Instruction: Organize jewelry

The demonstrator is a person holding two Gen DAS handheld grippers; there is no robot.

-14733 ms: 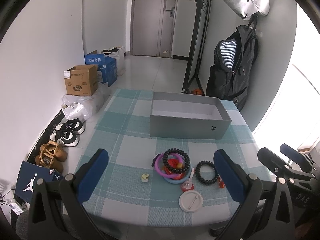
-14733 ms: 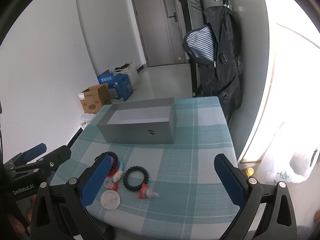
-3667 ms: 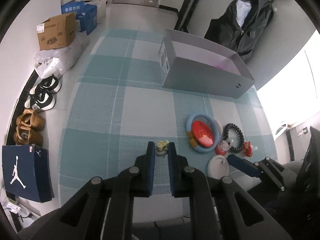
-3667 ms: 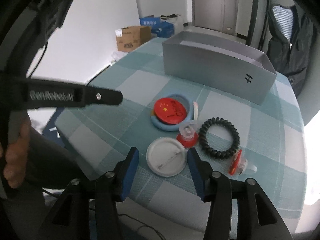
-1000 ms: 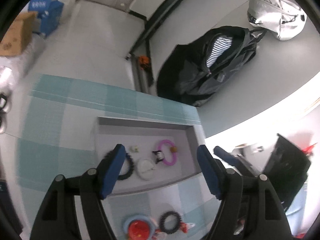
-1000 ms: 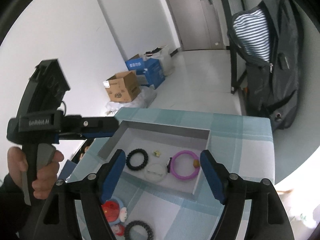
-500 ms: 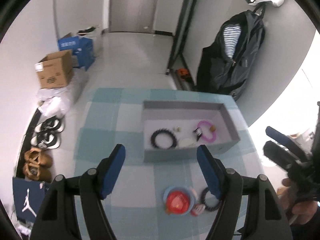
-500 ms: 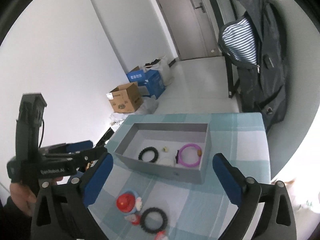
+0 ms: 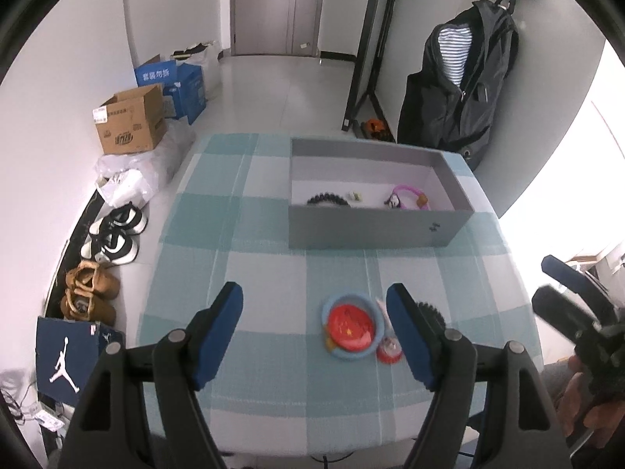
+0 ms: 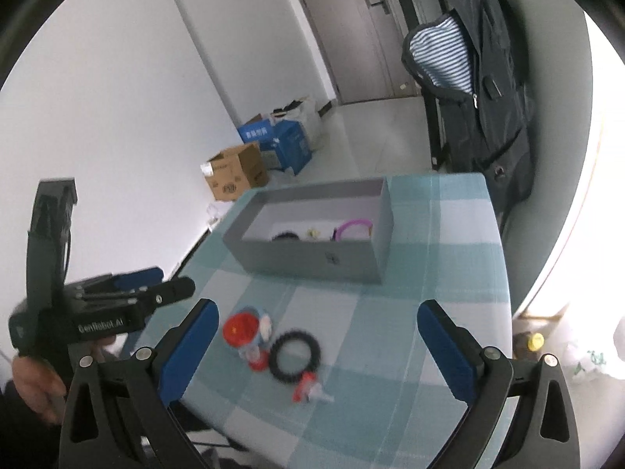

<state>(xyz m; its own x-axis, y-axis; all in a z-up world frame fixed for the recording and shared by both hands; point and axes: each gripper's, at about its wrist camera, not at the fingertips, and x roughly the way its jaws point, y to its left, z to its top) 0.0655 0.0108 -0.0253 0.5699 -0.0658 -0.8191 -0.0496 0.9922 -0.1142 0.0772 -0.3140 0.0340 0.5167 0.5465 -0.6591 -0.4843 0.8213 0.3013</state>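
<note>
Black bracelet half hidden behind box wall

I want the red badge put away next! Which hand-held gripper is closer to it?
Left. The left hand-held gripper hangs open just beside the red badge; the right hand-held gripper, open too, hovers over the black bracelet.

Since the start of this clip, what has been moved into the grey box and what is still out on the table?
A black bead bracelet, a small yellowish trinket, the purple ring and the white badge, now hidden by the wall, went into the grey box. Both grippers let go; the left gripper is opening, empty, and the right gripper stands wide. The red badge, blue ring and other black bracelet stayed.
</note>
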